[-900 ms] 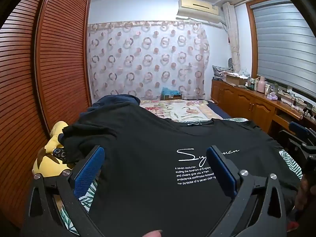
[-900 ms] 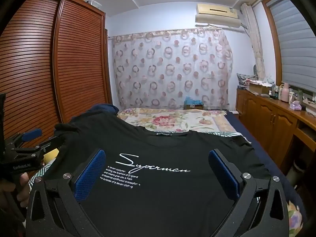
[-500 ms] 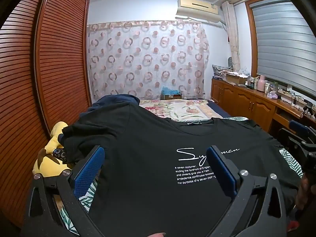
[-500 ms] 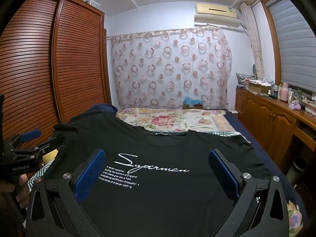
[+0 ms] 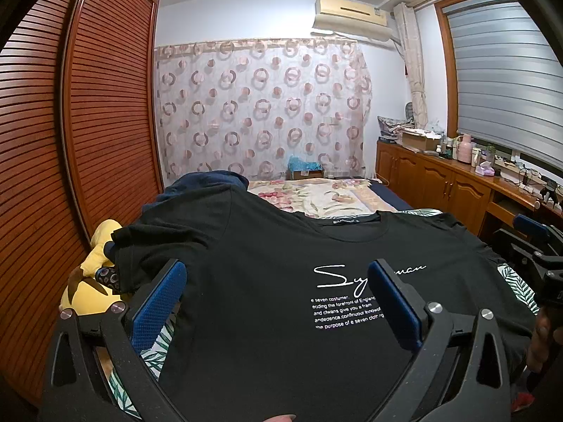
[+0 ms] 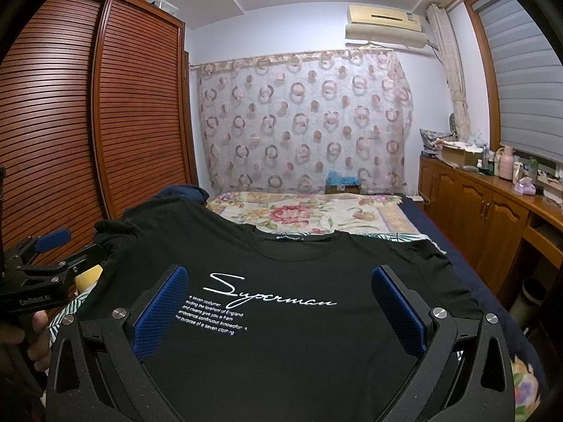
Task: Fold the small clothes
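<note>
Both grippers, left gripper (image 5: 276,302) and right gripper (image 6: 278,307), hang jaws wide apart over the flat black cotton T-shirt with white script print (image 6: 281,351). Only the left view catches the yellow plush toy (image 5: 91,281) at 9 o'clock.

I count one black T-shirt (image 6: 281,274) at frame centre, two grippers, left gripper (image 5: 278,302) and right gripper (image 6: 281,309), each with two blue pads, one yellow plush toy (image 5: 88,281) lower left, and one air conditioner (image 6: 385,24) upper right.

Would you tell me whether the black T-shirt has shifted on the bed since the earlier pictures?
No. The T-shirt lies as before; its collar sits at the same spot against the floral blanket.
</note>
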`<action>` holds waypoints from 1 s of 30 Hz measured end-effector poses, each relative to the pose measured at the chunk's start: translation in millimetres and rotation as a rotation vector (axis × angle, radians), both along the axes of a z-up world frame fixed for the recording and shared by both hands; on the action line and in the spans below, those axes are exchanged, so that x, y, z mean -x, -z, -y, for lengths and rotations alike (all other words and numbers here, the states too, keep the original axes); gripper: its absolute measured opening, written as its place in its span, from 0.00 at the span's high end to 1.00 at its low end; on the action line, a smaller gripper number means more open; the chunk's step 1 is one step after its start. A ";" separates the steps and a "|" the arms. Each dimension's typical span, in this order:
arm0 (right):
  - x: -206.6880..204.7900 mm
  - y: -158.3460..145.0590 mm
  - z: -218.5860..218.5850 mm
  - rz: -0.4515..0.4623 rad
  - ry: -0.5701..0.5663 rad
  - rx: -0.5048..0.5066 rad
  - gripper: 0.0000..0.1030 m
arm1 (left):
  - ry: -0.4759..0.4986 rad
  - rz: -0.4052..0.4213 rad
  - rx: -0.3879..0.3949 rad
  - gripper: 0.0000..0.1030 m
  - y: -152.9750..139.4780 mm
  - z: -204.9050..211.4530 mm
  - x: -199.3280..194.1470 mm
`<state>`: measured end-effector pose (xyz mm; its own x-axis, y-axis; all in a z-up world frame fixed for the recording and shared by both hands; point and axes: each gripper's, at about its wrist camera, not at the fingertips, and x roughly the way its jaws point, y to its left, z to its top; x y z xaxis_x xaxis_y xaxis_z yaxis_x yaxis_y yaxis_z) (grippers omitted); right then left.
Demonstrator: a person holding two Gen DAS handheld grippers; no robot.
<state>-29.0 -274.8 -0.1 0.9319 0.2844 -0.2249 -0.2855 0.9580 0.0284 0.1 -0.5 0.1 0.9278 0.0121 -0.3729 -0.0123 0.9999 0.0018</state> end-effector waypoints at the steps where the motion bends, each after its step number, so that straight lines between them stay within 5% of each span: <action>1: -0.2 -0.2 -0.1 0.001 0.001 0.000 0.00 | 0.000 0.002 0.000 0.00 0.0 0.1 0.3; 30: 1.5 0.6 1.0 -0.001 0.005 -0.010 0.00 | 0.000 0.003 -0.003 0.00 -10.3 5.1 -0.9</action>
<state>-30.5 -275.9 -0.8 0.9331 0.2824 -0.2227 -0.2810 0.9589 0.0383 1.0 -5.6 10.4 0.9289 0.0130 -0.3702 -0.0120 0.9999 0.0048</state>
